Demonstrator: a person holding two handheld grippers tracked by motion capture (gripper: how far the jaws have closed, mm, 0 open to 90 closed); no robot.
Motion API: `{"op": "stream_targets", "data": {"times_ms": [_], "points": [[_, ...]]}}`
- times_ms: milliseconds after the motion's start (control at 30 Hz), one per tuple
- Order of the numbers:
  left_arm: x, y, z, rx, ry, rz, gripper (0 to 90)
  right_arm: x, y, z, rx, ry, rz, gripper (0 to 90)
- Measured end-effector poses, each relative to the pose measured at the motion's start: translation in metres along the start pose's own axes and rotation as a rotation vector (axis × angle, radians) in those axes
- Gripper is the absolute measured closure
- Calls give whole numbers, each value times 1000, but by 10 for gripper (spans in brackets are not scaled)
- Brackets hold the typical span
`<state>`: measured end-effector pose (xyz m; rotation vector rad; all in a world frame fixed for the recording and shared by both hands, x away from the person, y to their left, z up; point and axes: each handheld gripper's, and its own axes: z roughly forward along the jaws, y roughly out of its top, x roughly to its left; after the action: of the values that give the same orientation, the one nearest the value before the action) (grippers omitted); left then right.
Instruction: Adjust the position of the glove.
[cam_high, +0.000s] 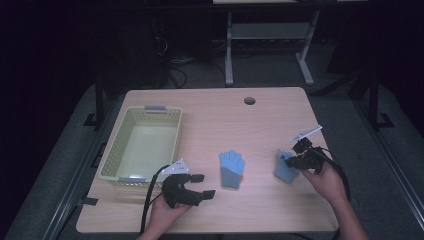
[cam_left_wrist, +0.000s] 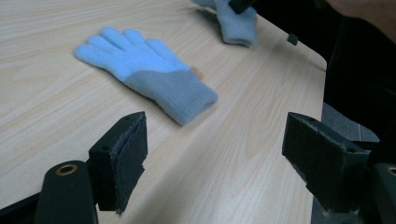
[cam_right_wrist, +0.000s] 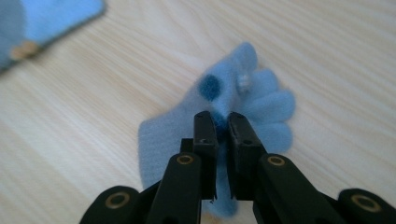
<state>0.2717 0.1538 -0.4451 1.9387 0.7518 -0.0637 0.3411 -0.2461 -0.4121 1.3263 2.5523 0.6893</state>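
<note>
The right gripper (cam_right_wrist: 222, 122) is pinching a fold of the second glove (cam_right_wrist: 261, 100) lying beneath its jaws; the left gripper (cam_high: 202, 185) is waiting with jaws spread, the first glove (cam_left_wrist: 149, 74) ahead of it. Likely next: lifting toward the basket (cam_high: 115, 150), without losing the fold.

**No writing to be read**

From where I stand, not a letter, number, brand or sign can be made out anywhere. The small tan tag (cam_left_wrist: 198, 72) at the edge of the nearer blue glove (cam_left_wrist: 148, 72) is too small and blurred to show any print. The same tag shows as a soft smudge in the right gripper view, and it bears nothing I can read.
</note>
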Motion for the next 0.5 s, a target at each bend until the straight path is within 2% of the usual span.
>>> {"op": "stream_targets", "data": {"times_ms": [100,233,500], "points": [[0,0,0,1,-1,0,219,3,3,-5,-13,5,-10,838],[1,-1,0,0,-8,-14,219,10,11,-10,-13,-16,-49,837],[2,0,-2,1,-5,-6,219,19,24,-17,-34,15,-77,837]]}}
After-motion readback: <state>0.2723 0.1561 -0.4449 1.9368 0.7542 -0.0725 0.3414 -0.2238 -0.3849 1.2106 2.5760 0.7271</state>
